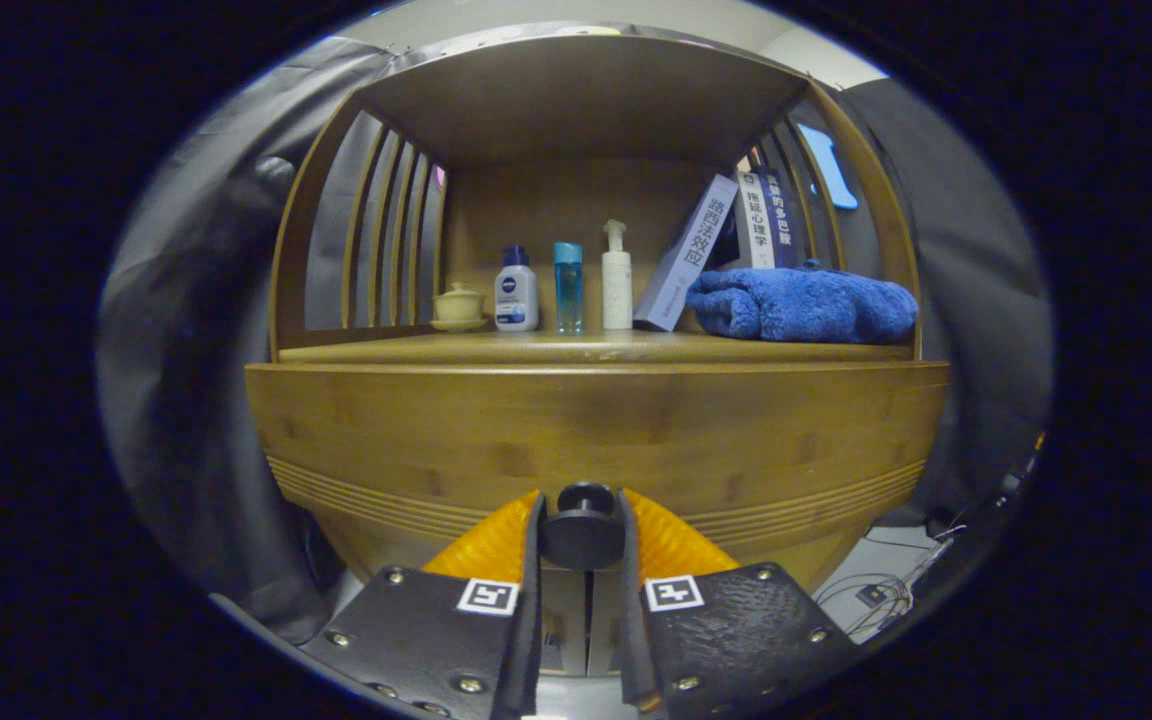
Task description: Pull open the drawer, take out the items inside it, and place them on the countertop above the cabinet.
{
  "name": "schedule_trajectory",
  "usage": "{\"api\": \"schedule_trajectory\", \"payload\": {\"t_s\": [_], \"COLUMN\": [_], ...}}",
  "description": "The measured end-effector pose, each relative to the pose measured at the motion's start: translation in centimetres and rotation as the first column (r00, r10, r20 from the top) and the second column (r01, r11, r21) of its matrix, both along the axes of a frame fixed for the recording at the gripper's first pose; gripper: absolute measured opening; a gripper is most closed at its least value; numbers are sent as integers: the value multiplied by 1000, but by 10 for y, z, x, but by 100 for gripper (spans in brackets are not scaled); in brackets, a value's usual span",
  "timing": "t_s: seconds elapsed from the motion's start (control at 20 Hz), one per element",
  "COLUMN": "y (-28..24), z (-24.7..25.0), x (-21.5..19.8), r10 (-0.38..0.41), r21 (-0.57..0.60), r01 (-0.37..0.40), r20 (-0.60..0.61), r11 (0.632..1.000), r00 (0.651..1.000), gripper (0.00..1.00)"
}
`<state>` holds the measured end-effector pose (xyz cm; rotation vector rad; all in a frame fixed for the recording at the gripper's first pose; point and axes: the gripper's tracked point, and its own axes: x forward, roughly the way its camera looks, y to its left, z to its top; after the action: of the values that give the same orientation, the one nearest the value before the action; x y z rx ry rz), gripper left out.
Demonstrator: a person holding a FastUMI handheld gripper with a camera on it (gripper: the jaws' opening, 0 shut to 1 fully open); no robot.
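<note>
A wooden cabinet's drawer front (596, 430) spans the view just ahead of me, flush and closed as far as I can see. Its round dark knob (584, 525) sits between my fingers. My gripper (583, 530) is shut on the knob, one finger pressing each side. Above the drawer lies the wooden countertop (576, 347) under a shelf roof. What is in the drawer is hidden.
On the countertop stand a small lidded cup (458, 305), a white-and-blue bottle (516, 290), a clear blue bottle (567, 287) and a white pump bottle (616, 278). Leaning books (726, 240) and a folded blue towel (804, 305) fill its right side. Cables (886, 590) lie on the floor lower right.
</note>
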<state>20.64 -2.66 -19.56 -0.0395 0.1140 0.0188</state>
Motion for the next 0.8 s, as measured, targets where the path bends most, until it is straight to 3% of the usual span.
{"api": "schedule_trajectory", "payload": {"t_s": [0.65, 0.7, 0.75, 0.8], "y": [0, -7, -1, 13], "z": [-6, -6, 3, -9], "x": [-133, -136, -153, -132], "r10": [-47, -82, -42, 4], "r21": [-59, -76, -36, -53], "r01": [46, 81, 42, -4], "r20": [-21, 0, 13, -1], "r11": [997, 994, 998, 999], "r00": [999, 997, 999, 1000], "gripper": [32, 32, 23, 14]}}
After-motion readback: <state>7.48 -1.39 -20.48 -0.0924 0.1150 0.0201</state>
